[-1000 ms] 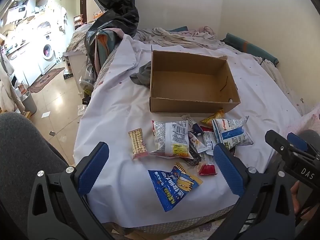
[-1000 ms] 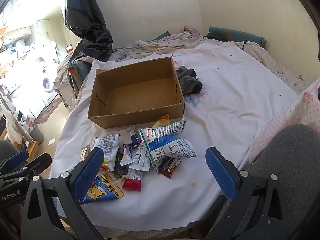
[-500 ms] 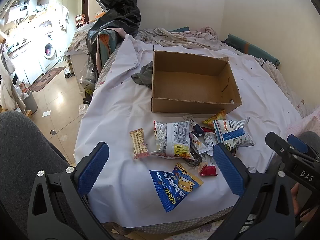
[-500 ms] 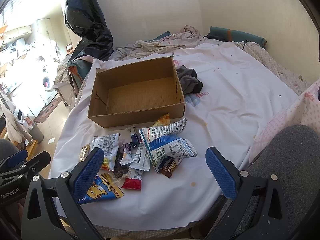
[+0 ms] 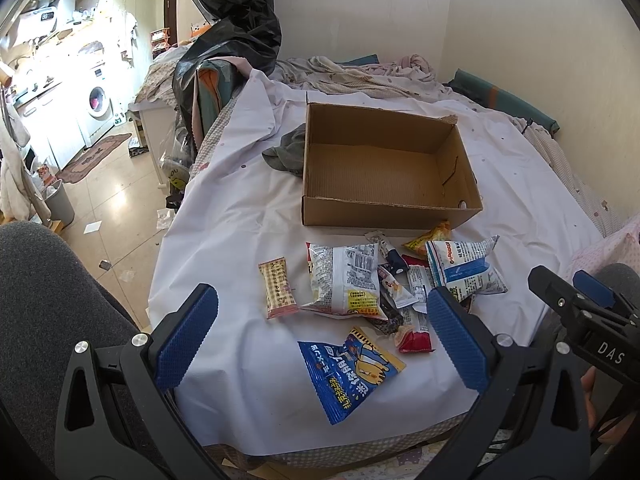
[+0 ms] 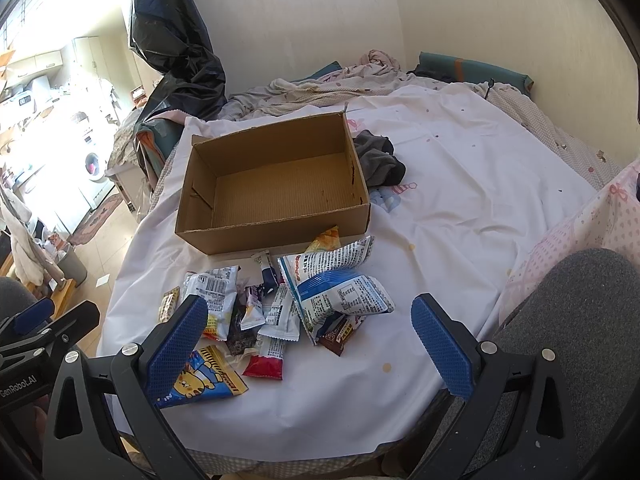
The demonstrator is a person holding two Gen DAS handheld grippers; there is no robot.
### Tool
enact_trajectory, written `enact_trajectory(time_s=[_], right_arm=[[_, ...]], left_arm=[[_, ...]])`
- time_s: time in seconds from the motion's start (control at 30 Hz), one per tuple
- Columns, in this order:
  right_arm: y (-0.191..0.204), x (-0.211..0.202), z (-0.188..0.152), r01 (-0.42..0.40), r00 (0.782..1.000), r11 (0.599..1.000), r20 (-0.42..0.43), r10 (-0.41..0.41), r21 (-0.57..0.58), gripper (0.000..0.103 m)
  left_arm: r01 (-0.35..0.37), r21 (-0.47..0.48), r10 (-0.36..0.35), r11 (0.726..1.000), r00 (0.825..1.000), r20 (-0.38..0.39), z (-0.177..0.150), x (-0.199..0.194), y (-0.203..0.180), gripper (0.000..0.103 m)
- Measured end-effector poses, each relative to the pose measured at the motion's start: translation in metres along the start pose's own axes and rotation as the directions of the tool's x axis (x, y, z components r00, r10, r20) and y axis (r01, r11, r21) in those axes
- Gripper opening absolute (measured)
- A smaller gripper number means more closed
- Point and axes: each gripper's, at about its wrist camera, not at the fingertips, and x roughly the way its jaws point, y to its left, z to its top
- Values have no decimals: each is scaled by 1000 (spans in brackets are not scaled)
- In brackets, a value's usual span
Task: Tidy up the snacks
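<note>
Both left tongs (image 5: 320, 336) and right tongs (image 6: 308, 344) hang wide open, gripping nothing, above snack packets (image 5: 344, 280) scattered before an empty cardboard box (image 5: 384, 200) on the bed (image 5: 224, 216).

Plain cream walls (image 5: 360, 12) meet in a corner at 12 o'clock. Bed (image 5: 240, 208) under a white sheet fills the centre, rumpled bedding (image 5: 360, 76) along its far edge. At 10 o'clock, glossy tiled floor (image 5: 116, 208), washing machine (image 5: 98, 100), and what appears to be kitchen cabinetry, overexposed by strong daylight.
</note>
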Motion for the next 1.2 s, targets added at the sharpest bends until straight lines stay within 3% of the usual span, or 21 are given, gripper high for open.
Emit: enact_trajectory(time_s=[1.2], right_arm=[[1, 2, -1, 3, 1000, 1000, -5, -3, -3, 103]], left_arm=[[2, -3, -2, 1000, 1000, 0, 0, 0, 0, 103]])
